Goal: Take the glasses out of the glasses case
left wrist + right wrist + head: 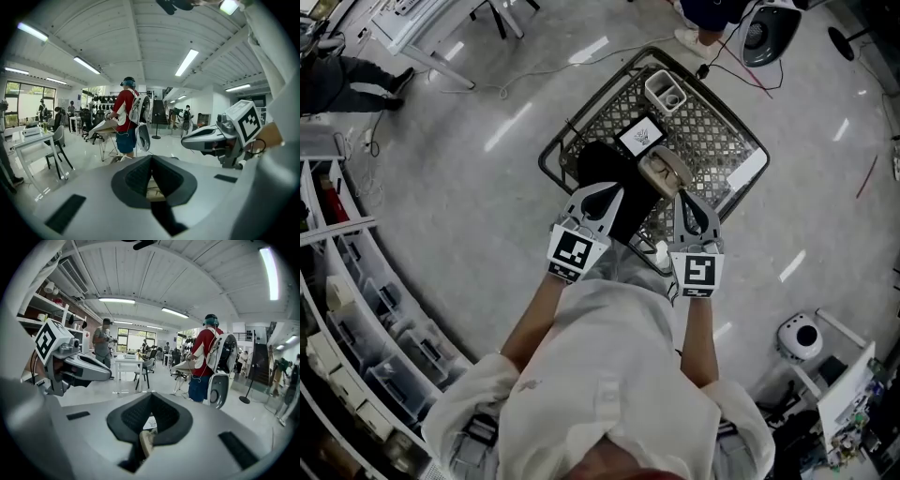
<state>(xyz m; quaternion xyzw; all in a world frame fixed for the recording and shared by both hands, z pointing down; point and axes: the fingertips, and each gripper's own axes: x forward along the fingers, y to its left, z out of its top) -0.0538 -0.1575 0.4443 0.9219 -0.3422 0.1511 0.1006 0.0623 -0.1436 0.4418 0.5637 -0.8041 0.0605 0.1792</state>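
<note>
Seen from the head view, the person stands over a wire-mesh tray [717, 131] in the upper middle of the frame, with both grippers reaching onto its near edge. The glasses case [667, 173], tan and lying open, sits near the centre of the frame. It is just above the right gripper [682, 195]. What looks like a pair of dark-rimmed glasses [660, 166] rests inside it.

In the right gripper view the jaws are clenched, their tips together. A tan edge of the case is pinched low between the pads [164, 418].

The left gripper [609, 190] lies to the left of the case, over a black shape [605, 164] on the tray; I cannot tell what that shape is. In the left gripper view its jaws are also closed tip to tip, with only a sliver of beige showing through the gap behind them. Nothing can be made out gripped between them.

Further up the tray stand a white cup [666, 89] near the far rim and a small card with a printed square marker [640, 138] below it. A white sheet [745, 173] lies at the tray's right edge.
</note>
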